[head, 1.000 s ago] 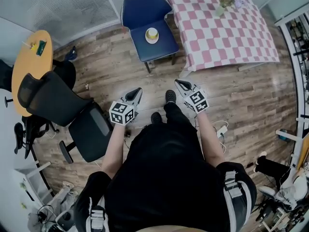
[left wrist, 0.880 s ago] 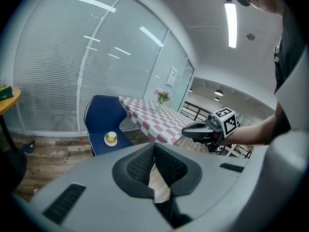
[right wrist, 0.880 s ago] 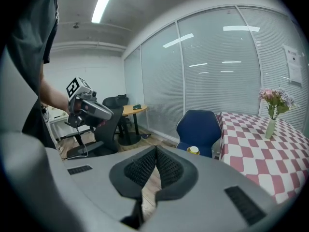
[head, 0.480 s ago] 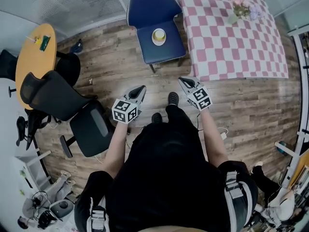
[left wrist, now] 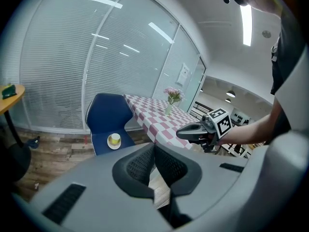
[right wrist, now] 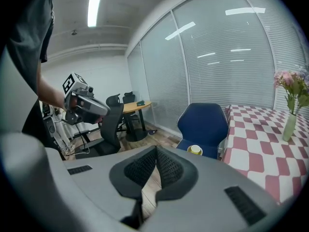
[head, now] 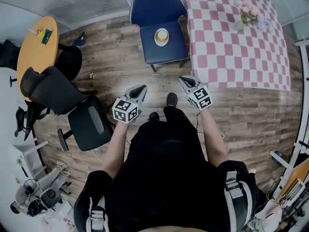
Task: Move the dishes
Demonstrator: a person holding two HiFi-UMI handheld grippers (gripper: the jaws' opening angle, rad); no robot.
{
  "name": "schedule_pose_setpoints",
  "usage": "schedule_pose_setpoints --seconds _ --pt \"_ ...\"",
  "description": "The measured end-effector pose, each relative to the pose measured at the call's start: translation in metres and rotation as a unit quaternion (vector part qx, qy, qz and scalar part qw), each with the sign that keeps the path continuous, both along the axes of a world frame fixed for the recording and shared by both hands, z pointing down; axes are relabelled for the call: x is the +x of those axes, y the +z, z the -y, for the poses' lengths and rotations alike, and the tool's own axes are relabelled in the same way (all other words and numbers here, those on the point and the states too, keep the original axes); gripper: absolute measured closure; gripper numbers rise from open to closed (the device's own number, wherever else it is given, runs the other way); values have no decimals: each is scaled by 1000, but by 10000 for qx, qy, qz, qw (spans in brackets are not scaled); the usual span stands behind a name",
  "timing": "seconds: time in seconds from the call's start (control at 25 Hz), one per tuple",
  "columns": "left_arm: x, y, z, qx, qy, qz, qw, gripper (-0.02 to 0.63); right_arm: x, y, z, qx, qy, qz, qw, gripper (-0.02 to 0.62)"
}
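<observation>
Head view, steep look down. Got the left gripper (head: pixel 141 87) at roughly 11 o'clock of frame centre and the right gripper (head: pixel 182 79) at roughly 1, both hard grey plastic tapering to a point. Pinched fully together on both, ribbed black pads (left wrist: pixel 141 166) meeting, nothing between them. Same story in each gripper view.

Up at 12 o'clock: small yellow cup (head: pixel 162 34) on a round white saucer (head: pixel 156 40), parked mid-seat on a blue chair (head: pixel 159 8) with a smooth moulded shell and rounded back. Well apart from both grippers, with bare wood-plank floor (head: pixel 116 66) in between, so plenty of room straight ahead.

At 1 to 2 o'clock, just beside the chair: table under a pink-and-white checked cloth (head: pixel 231 47), with the hanging edge near the right gripper's tip. Pale vase of pink flowers (head: pixel 247 17) toward the far side of it.

Over at 9 o'clock: black office chair (head: pixel 53 95), curved back, flat padded seat, near the left gripper's side. Past it at 10, round yellowish wooden table (head: pixel 34 52). Tangle of cables and gear (head: pixel 34 202) crowding the 7 o'clock corner.
</observation>
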State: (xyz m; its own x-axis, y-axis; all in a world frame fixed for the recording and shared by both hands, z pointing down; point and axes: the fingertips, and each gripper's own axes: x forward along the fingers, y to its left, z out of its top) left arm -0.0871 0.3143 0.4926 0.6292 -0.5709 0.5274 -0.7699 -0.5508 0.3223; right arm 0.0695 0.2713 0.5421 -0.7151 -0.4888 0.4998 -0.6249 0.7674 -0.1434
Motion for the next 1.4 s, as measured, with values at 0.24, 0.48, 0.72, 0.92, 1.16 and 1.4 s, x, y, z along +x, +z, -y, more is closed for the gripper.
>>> schedule_pose_setpoints --seconds 0.24,0.48,0.72,0.92,1.16,1.4 --pt "10 0 18 48 -251 45 9997 584 6 5 26 4 -368 -26 9993 578" --pt "16 4 32 49 -426 36 9991 584 4 5 49 73 -672 -88 9977 578" --pt "24 8 47 77 -442 25 9990 584 3 11 63 89 -884 -162 9959 578" --pt "11 3 71 141 -464 -9 9988 584 -2 15 78 20 -844 -238 9961 578" --pt "-11 3 101 182 -443 -132 9988 584 -14 18 95 -22 -673 -341 9971 578" --pt "-42 6 144 137 -191 -142 9996 584 -43 16 130 -35 -376 -324 9988 578"
